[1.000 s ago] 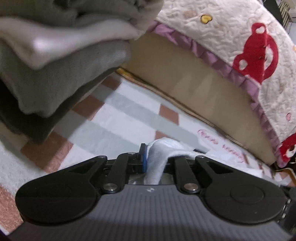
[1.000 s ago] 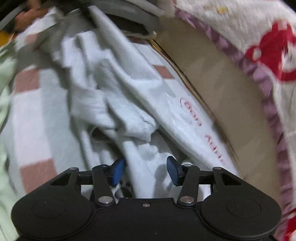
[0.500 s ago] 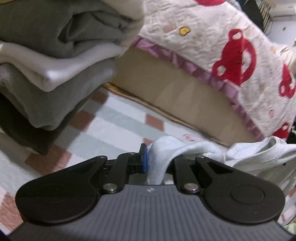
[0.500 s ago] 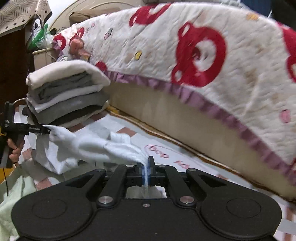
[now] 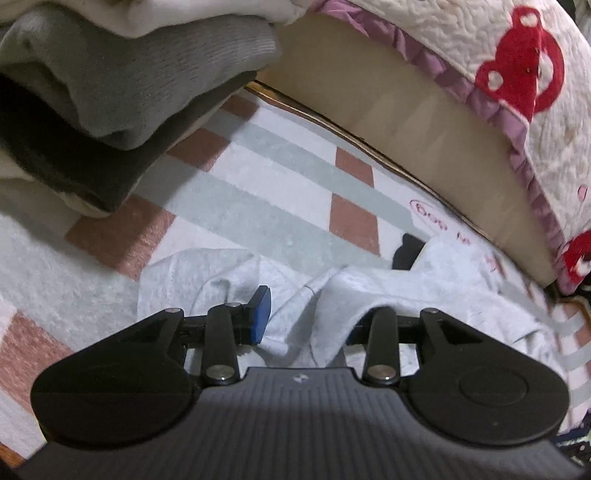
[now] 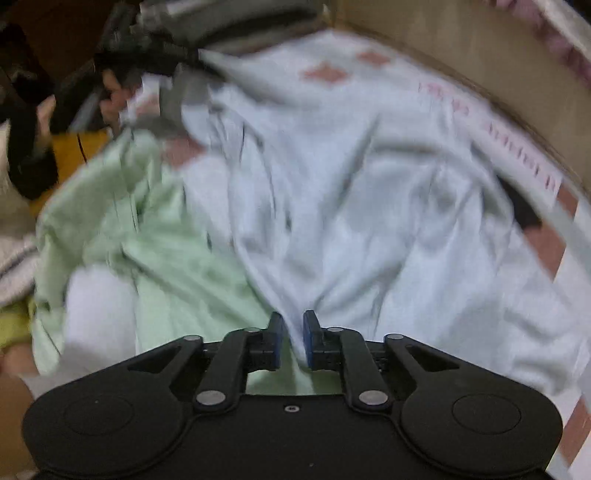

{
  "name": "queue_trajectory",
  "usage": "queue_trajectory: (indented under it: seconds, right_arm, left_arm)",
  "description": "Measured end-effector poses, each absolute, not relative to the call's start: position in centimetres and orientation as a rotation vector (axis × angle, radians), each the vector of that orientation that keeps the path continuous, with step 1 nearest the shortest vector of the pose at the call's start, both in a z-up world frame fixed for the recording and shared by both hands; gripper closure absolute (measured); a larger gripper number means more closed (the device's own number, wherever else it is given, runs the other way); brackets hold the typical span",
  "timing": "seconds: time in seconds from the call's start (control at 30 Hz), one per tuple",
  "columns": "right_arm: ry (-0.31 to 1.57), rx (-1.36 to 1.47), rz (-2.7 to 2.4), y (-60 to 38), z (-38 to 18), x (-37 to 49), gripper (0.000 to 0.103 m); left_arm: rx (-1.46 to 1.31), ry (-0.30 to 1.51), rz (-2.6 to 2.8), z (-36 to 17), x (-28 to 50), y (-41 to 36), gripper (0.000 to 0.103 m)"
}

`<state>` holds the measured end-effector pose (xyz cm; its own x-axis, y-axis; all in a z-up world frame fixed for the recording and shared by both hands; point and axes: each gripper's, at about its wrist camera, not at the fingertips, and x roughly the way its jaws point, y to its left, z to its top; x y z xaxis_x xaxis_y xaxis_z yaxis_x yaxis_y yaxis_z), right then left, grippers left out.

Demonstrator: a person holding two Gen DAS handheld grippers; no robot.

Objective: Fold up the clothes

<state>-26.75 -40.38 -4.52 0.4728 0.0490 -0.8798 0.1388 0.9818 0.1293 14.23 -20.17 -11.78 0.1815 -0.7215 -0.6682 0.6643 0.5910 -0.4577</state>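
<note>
Checked pink-and-grey blanket [image 5: 266,173] | soft, light pale-grey fleece garment [image 6: 369,206] lying rumpled | left gripper [image 5: 306,317] & right gripper [image 6: 293,332] both easing apart, cloth betw. jaws, unpinched | regrip at hem corners.

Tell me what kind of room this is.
Most likely a bedroom, with the folding done on a bed. A checked blanket covers the surface, a quilt with red prints lies along its far edge, and folded clothes are stacked on it.

Dim, soft indoor light; the right wrist view is motion-blurred, both bulge at the edges.
</note>
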Motion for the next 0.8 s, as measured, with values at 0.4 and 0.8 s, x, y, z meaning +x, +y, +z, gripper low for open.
queue_trajectory:
  seconds: [0.4, 0.8]
  right_arm:
    - [1.068, -0.335, -0.173, -38.4, -6.2, -23.7, 0.065]
    - [1.054, -0.363, -0.241, -40.6, -9.7, -21.8, 0.097]
  left_arm:
    - [-0.085, 0.997, -0.982, -12.0, 14.5, -19.7, 0.068]
    - [-0.097, 1.0, -1.006, -12.1, 14.7, -19.4, 0.069]
